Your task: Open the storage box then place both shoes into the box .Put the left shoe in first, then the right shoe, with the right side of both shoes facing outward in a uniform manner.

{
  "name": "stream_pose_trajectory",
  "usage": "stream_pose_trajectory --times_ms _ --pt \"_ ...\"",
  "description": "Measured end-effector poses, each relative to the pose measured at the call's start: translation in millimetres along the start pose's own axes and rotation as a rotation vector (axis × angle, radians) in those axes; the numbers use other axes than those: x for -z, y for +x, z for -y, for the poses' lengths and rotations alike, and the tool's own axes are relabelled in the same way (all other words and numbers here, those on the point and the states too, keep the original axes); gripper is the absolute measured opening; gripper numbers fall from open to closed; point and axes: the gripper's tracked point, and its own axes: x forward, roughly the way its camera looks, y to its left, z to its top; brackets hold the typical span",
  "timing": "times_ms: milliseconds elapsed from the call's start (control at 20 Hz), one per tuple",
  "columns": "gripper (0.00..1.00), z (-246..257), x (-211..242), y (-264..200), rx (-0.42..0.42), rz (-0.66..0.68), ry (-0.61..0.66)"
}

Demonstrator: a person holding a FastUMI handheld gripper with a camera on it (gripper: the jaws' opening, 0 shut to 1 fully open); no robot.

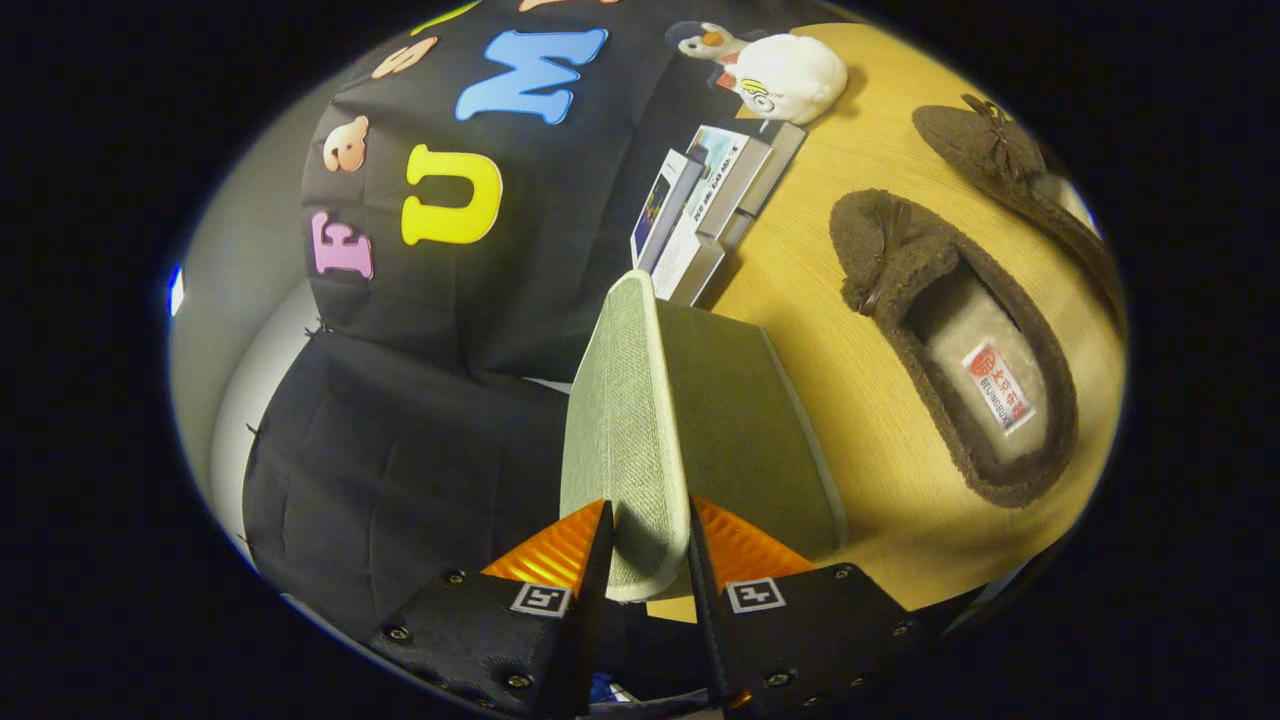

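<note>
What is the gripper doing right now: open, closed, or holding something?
Gripper: closed on the edge of the storage box lid, one finger on each side, with the lid swung up on edge.

The gripper (645,560) has both fingers pressed on the edge of the grey-green lid (625,430) of the storage box (745,430), and the lid stands raised. On the wooden bench (850,420) two brown shoes lie: one shoe (890,290) near the box, the other shoe (1010,170) beyond it. Some books (700,200) and a white plush toy (785,75) are further away.
</note>
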Motion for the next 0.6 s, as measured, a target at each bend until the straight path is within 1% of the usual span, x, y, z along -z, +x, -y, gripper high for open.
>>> stream_pose_trajectory --times_ms 50,200,300,450,600 --pt "0.02 3.0 -2.6 1.7 0.007 0.007 -0.002" --pt "0.02 -6.5 2.7 -2.3 0.011 -0.007 -0.058" --pt "0.00 -14.8 -3.5 -5.3 0.005 -0.002 -0.075" --pt "0.00 -36.3 -10.0 -8.7 -0.024 0.002 -0.092" --pt "0.00 -62.0 -12.3 -12.7 -0.050 0.007 -0.138"
